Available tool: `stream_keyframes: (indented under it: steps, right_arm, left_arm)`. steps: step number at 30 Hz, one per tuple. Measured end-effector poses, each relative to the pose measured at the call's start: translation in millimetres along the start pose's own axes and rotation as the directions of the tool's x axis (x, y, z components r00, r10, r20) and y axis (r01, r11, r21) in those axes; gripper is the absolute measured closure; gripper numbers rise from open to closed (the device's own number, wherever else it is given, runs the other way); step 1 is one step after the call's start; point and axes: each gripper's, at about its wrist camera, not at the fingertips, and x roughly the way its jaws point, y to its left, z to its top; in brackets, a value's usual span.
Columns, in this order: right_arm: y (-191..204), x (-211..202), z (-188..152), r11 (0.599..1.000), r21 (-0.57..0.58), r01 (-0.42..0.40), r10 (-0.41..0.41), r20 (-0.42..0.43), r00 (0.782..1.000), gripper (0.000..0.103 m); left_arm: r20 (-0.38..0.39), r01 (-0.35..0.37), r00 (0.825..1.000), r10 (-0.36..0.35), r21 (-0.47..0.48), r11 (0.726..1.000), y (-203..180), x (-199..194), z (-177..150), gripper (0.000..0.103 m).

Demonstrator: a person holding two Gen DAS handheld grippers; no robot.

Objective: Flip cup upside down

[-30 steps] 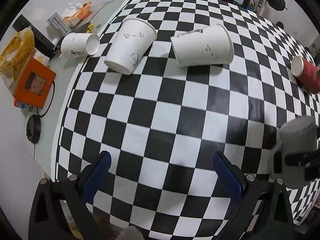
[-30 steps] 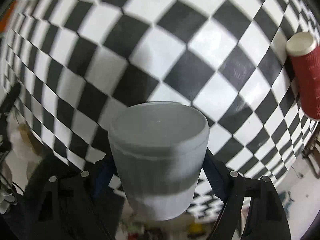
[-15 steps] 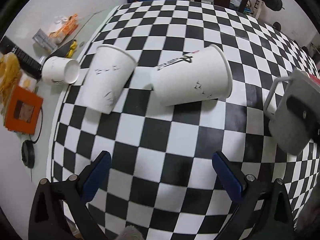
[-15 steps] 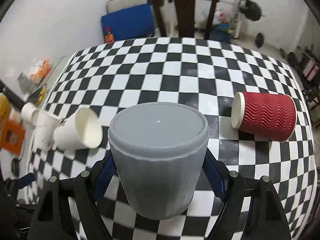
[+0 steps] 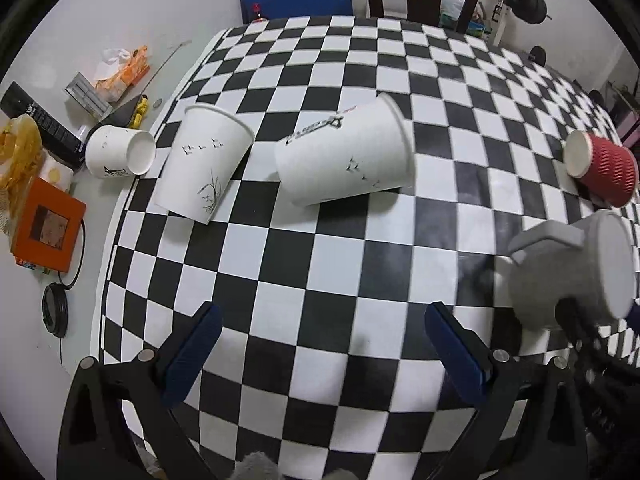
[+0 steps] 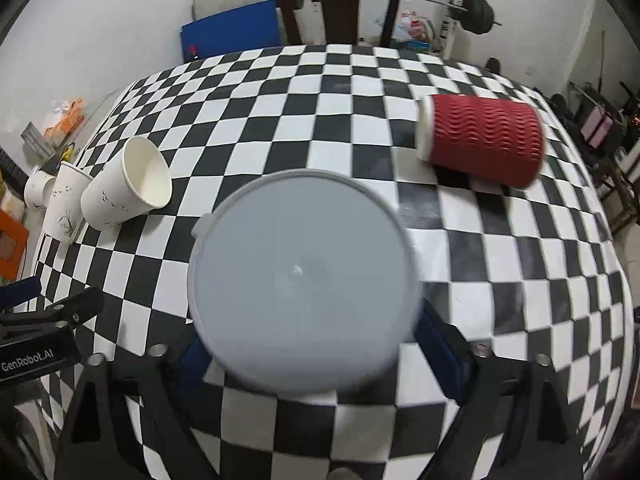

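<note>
My right gripper (image 6: 308,360) is shut on a grey mug (image 6: 304,284), held above the checkered table with its flat base facing the camera. In the left wrist view the grey mug (image 5: 572,268) is at the right, tilted, its handle pointing up-left. My left gripper (image 5: 320,352) is open and empty over the table's near part. Two large white paper cups (image 5: 344,160) (image 5: 202,164) lie on their sides ahead of it. A red ribbed cup (image 6: 480,140) lies on its side at the right.
A small white cup (image 5: 118,152) lies at the table's left edge. An orange box (image 5: 46,232), a cable, snack packets and a remote lie on the white surface to the left. A dark chair (image 6: 338,4) and a blue mat stand beyond the far edge.
My right gripper has kept turning the grey mug, so its base now faces the camera. It has swung from looking down at the table to looking across it. My left gripper pulled back slightly.
</note>
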Motion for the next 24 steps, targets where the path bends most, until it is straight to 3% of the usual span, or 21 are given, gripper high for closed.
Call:
stream_keyframes:
  steps: [6, 12, 17, 24]
  right_arm:
    - [-16, -49, -13, 0.996, 0.038, 0.084, -0.083, -0.01, 0.996, 0.0]
    - [-31, -126, -13, 0.982, 0.1, 0.162, -0.164, 0.012, 0.986, 0.0]
    - [-35, -201, -8, 0.972, 0.116, 0.202, -0.208, 0.04, 0.977, 0.0]
    - [-32, -293, -4, 0.967, 0.108, 0.231, -0.242, 0.096, 0.966, 0.0]
  left_arm:
    - [0.055, 0.041, 0.998, -0.042, 0.02, 0.999, -6, -48, -7, 0.0]
    - [0.125, 0.079, 0.988, -0.088, 0.071, 0.994, -12, -122, -16, 0.0]
    - [0.209, 0.117, 0.968, -0.138, 0.111, 0.987, -13, -196, -23, 0.0]
    - [0.289, 0.121, 0.946, -0.149, 0.114, 0.986, -10, -270, -33, 0.0]
